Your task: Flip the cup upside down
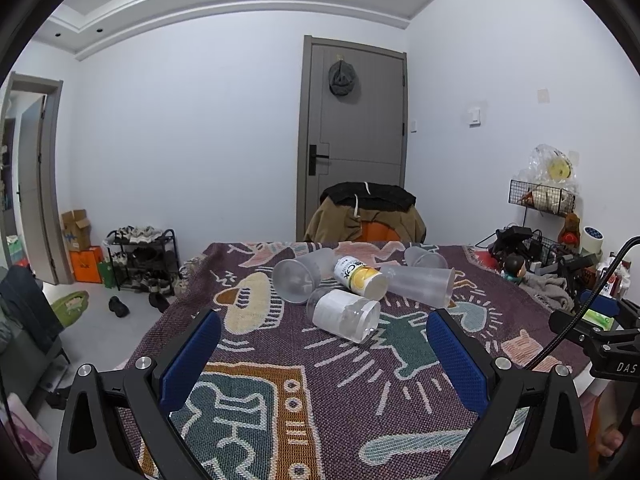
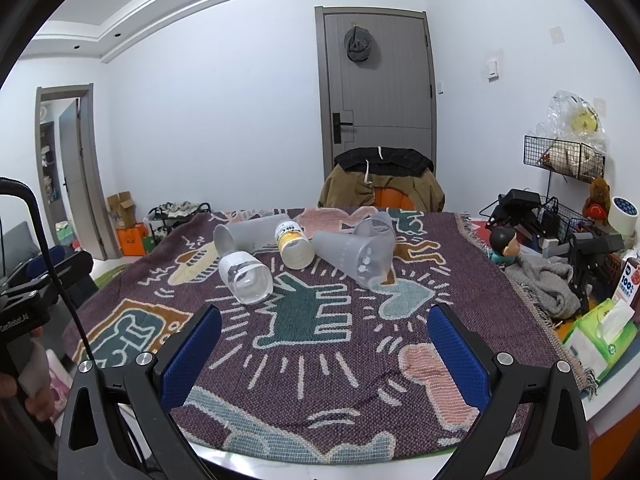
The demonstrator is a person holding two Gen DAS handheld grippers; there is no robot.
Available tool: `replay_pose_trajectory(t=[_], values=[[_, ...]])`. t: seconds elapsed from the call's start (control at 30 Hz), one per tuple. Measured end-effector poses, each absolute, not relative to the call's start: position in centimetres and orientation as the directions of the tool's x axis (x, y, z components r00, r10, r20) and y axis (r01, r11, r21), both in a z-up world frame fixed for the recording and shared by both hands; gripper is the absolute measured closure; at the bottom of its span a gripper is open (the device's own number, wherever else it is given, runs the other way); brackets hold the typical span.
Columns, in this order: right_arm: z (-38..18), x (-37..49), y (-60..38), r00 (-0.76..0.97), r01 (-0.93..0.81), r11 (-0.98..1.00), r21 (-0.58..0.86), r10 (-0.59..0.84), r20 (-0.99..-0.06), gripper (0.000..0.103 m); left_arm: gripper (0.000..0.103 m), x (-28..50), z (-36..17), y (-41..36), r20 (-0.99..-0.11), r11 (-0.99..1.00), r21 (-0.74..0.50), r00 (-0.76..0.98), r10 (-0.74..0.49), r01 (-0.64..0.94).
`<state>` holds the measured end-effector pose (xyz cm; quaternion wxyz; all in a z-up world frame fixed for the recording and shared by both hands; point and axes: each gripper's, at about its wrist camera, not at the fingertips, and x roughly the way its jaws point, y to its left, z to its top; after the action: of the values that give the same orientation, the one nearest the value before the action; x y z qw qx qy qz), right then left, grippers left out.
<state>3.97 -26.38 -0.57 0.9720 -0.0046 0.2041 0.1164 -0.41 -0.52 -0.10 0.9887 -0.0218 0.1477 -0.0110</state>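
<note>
White walls and a grey door point(image 1: 354, 140) with a cap hung on it back a worktop spread with a purple patterned cloth point(image 2: 320, 340); a chair draped with a brown jacket point(image 2: 380, 190) stands at the far edge. Toward the far middle of the worktop a cluster of cups lies tipped on their sides, none upright. Nearest the front is a clear cup with a white band point(image 1: 344, 314), its mouth facing the near edge. Behind it lies a yellow-and-white labelled cup point(image 1: 360, 278), touching a frosted cup point(image 1: 300, 278) on its left whose mouth faces forward. To the right lies a long frosted tumbler point(image 1: 420, 284), and another clear cup point(image 2: 376, 228) lies behind that, closer to the far edge. Along the right edge sit a grey cloth point(image 2: 540, 284), a tissue pack point(image 2: 600, 332), a small figurine point(image 2: 504, 244) and wire racks. The left gripper point(image 1: 324, 344) hovers over the near part of the worktop, jaws spread wide with nothing between them. The right gripper point(image 2: 324, 340) hangs likewise, jaws wide apart and holding nothing, well short of the cups.
</note>
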Motion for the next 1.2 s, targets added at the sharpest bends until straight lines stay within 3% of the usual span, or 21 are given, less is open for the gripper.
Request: replay_pose_trajectory(t=[1.2], values=[[-0.56,4.09,-26.3,0.889,-0.223,0.974,0.036,0.219,-0.402,0.0,0.0,-0.45,0.08,-0.25,-0.29,0.999,-0.043,0.957,-0.016,0.004]])
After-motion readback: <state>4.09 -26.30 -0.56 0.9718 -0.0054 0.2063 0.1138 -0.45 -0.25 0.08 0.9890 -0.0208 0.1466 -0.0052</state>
